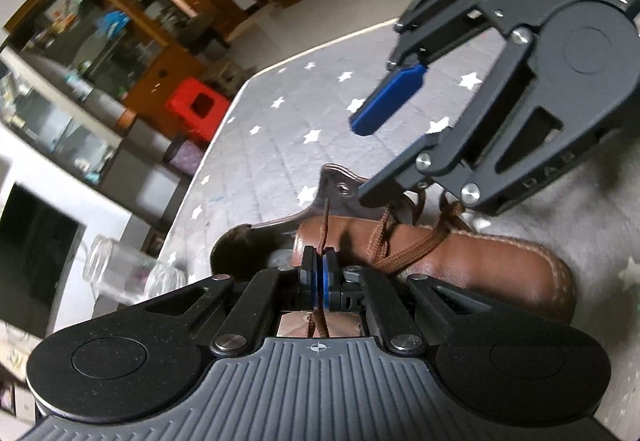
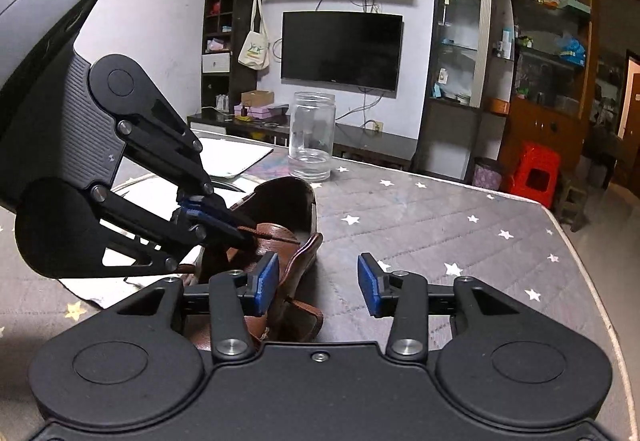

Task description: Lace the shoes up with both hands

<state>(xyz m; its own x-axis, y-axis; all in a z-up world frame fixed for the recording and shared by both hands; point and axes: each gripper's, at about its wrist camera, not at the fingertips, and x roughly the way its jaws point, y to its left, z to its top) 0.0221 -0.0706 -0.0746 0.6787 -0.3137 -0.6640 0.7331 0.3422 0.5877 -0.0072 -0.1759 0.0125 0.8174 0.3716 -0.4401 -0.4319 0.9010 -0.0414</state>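
Note:
A brown leather shoe [image 1: 460, 261] lies on the grey star-patterned cloth, with its brown lace [image 1: 404, 245] crossing the top. My left gripper [image 1: 320, 273] is shut on a strand of the lace, just above the shoe's tongue. In the right wrist view the left gripper [image 2: 240, 231] pinches the lace over the shoe [image 2: 288, 209]. My right gripper [image 2: 318, 283] is open and empty, its left finger beside the shoe's side. In the left wrist view the right gripper [image 1: 380, 157] hangs open over the shoe's eyelets.
A clear glass jar [image 2: 311, 135] stands on the table behind the shoe. A white pad [image 2: 232, 157] lies at the far left. The table edge [image 2: 576, 241] runs along the right, with a red stool [image 2: 534, 171] beyond it.

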